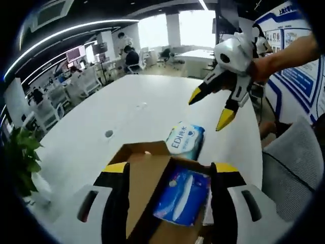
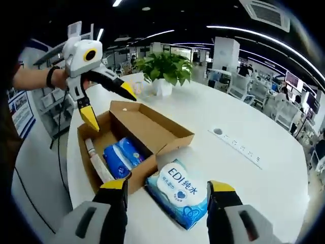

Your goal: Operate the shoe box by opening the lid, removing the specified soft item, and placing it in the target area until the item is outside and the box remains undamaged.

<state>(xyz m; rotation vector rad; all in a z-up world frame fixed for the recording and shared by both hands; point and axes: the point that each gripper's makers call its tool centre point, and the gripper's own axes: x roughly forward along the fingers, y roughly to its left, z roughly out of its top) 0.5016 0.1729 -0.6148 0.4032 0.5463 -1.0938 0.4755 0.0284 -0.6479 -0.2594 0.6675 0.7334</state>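
Observation:
A brown cardboard shoe box point(image 2: 152, 127) stands open on the white table point(image 2: 264, 178), its lid folded back. Inside lie a blue soft pack point(image 2: 122, 155) and a white item point(image 2: 96, 162). A blue-and-white wipes pack point(image 2: 180, 195) marked "EDI" lies on the table just outside the box, also seen as the wipes pack point(image 1: 185, 138). My left gripper point(image 2: 110, 108) hovers open over the box's far end; in its own view the left gripper point(image 1: 170, 170) looks down into the box point(image 1: 144, 178) at the blue pack point(image 1: 183, 198). My right gripper point(image 2: 167, 187) is open above the wipes pack, and the right gripper point(image 1: 209, 109) hangs in the air.
A potted plant point(image 2: 165, 66) stands at the table's far end, behind the box. A round outlet point(image 2: 218, 131) and a long cable slot point(image 2: 244, 147) sit in the tabletop. A grey chair point(image 1: 294, 157) is beside the table edge. Desks and people fill the office behind.

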